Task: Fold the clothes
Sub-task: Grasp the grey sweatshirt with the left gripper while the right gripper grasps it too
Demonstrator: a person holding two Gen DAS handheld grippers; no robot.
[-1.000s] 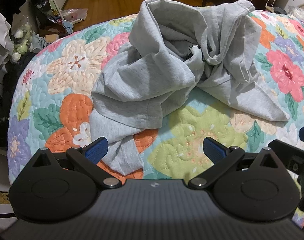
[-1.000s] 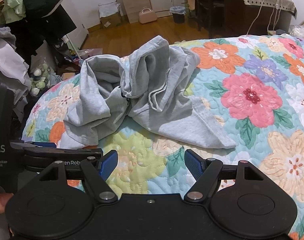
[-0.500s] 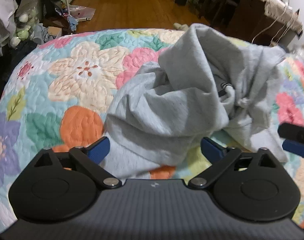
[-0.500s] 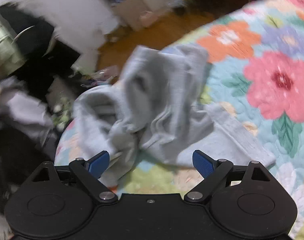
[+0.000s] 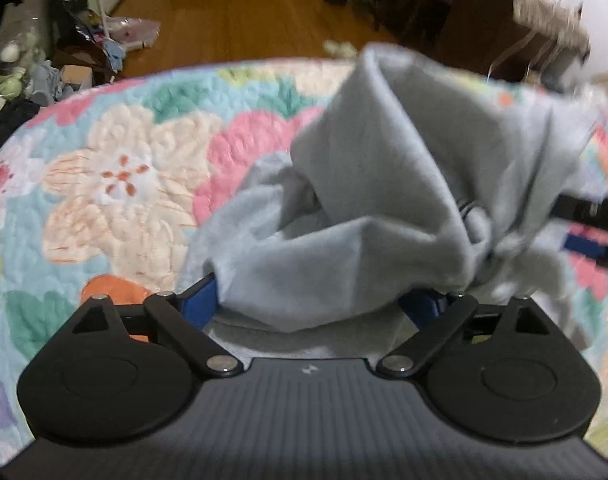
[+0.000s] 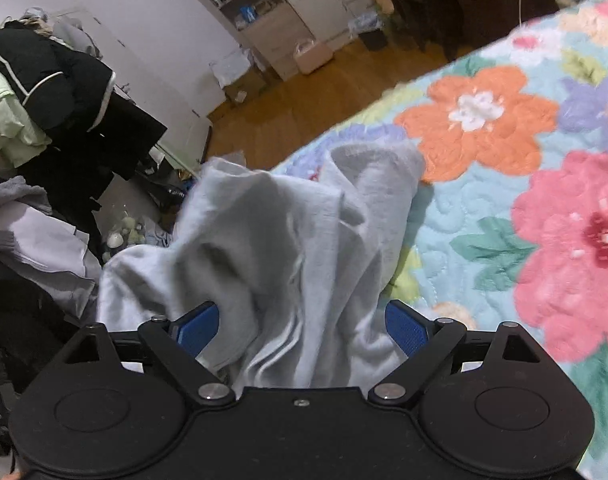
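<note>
Both grippers at a crumpled garment, before the first grasp. Nearest, the left gripper (image 5: 312,308) has its blue fingers (image 5: 198,300) spread and still widening, a thick fold of the grey garment (image 5: 368,216) bulging between them; the pads do not appear to press it. The right gripper (image 6: 302,326) likewise holds its fingers (image 6: 404,328) spread wide, with bunched cloth (image 6: 288,248) lying in the gap, not pinched. Beyond the fingers the garment sits in a tall, twisted heap on the floral quilt (image 5: 116,184) of the bed, near the bed's far edge; the wooden floor (image 5: 232,20) and clutter lie past it. The step in hand is judged to be the first grasp, for shaking the heap out flat. To do it well, each gripper should close on a single edge or seam rather than a deep wad, the two grips well apart, then lift and draw outward so the twist falls free. Closing on several layers would likely keep the knot.
</note>
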